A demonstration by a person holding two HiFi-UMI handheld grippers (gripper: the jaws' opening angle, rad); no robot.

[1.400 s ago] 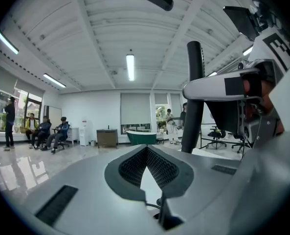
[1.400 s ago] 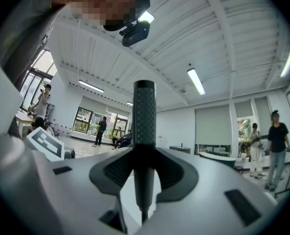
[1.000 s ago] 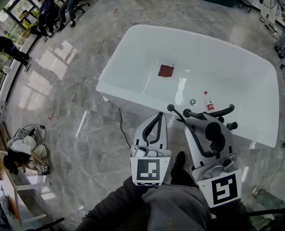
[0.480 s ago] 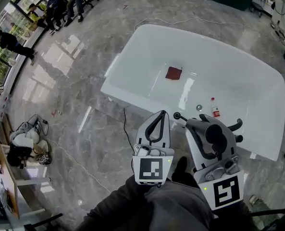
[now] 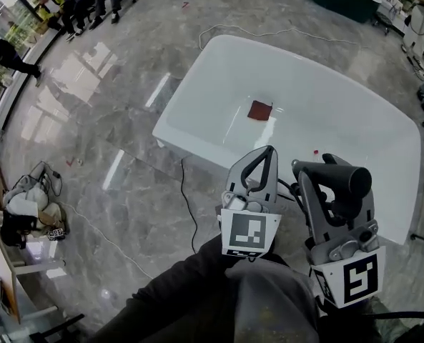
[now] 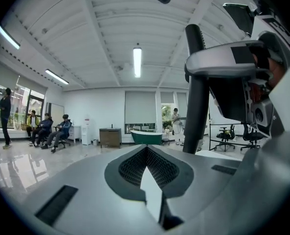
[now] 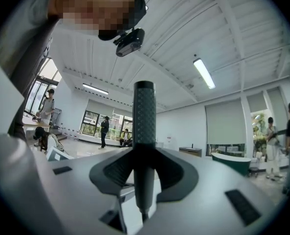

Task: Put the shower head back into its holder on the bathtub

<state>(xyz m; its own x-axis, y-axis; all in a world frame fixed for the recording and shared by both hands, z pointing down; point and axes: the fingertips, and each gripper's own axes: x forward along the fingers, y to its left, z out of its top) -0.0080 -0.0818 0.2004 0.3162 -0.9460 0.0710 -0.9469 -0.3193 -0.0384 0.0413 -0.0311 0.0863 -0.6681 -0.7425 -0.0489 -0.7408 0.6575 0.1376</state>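
The white bathtub [image 5: 197,98] fills the upper middle of the head view. A black shower head [image 5: 337,179] with a textured handle [image 7: 144,131] stands upright in my right gripper [image 5: 334,200], whose jaws are shut on the handle [image 7: 144,182], above the tub's near rim. The same handle shows as a dark bar [image 6: 195,92] in the left gripper view. My left gripper [image 5: 267,152] is beside it on the left, shut and empty [image 6: 147,166]. The holder on the tub's near rim is hidden behind the grippers.
A dark red cloth [image 5: 259,110] lies on the tub floor. A black cable [image 5: 186,191] runs over the marble floor in front of the tub. Bags [image 5: 24,209] sit on the floor at the left. Several people [image 5: 76,2] are at the far left.
Both grippers have risen and tipped upward, closer to the head camera. The shower head in the right gripper now covers the rim fittings and the small bottle seen earlier.
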